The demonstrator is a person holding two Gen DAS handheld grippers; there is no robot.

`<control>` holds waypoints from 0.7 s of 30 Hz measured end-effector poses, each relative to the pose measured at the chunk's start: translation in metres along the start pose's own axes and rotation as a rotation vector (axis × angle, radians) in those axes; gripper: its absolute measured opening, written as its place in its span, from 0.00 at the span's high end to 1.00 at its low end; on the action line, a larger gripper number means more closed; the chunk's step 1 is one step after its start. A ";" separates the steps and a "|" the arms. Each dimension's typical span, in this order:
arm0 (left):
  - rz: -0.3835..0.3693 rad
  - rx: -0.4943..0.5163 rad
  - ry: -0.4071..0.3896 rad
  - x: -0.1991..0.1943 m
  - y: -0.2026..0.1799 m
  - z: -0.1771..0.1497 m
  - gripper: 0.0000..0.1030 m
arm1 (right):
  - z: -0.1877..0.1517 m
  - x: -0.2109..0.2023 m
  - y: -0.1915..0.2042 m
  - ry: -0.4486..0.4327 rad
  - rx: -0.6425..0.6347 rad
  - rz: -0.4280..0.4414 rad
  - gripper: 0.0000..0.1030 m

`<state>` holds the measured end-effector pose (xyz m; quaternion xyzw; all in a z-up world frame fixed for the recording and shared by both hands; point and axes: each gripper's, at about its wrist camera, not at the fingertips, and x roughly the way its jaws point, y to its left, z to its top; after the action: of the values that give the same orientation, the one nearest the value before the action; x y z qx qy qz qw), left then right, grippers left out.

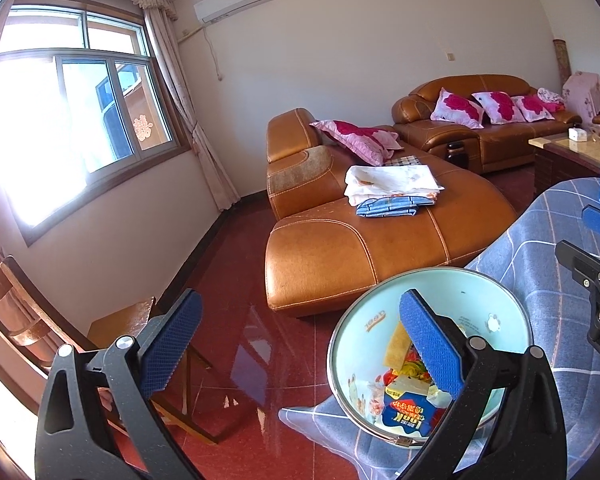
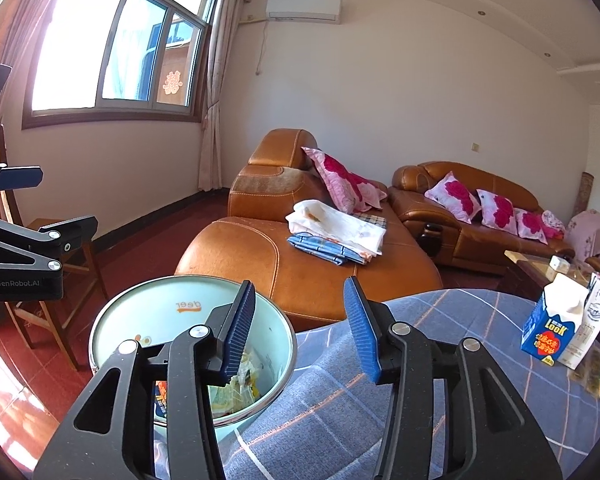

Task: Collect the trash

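A pale blue trash bin (image 1: 496, 300) stands at the edge of the table with the blue plaid cloth (image 1: 540, 240). Wrappers and a blue LOOK carton (image 1: 404, 416) lie inside it. My left gripper (image 1: 300, 344) is open and empty, its right finger over the bin. In the right wrist view the bin (image 2: 140, 320) is at lower left. My right gripper (image 2: 304, 328) is open and empty, its left finger over the bin's rim. A blue and white LOOK carton (image 2: 552, 328) stands upright on the cloth (image 2: 440, 320) at right, with small wrappers (image 2: 596, 376) beside it.
An orange leather chaise (image 1: 360, 248) with folded cloths (image 1: 392, 188) lies beyond the bin. A sofa with pink cushions (image 1: 480, 108) stands at the back. A wooden chair (image 1: 112, 328) is at left on the red floor. A coffee table (image 1: 568, 148) is at right.
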<state>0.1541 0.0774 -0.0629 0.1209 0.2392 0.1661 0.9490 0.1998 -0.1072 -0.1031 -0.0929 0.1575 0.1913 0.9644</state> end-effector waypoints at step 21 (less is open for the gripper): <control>0.013 0.005 -0.004 0.003 -0.002 0.000 0.06 | -0.001 0.000 -0.002 0.001 0.002 -0.001 0.55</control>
<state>0.1573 0.0768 -0.0648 0.1250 0.2370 0.1712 0.9481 0.2006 -0.1093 -0.1040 -0.0919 0.1584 0.1908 0.9644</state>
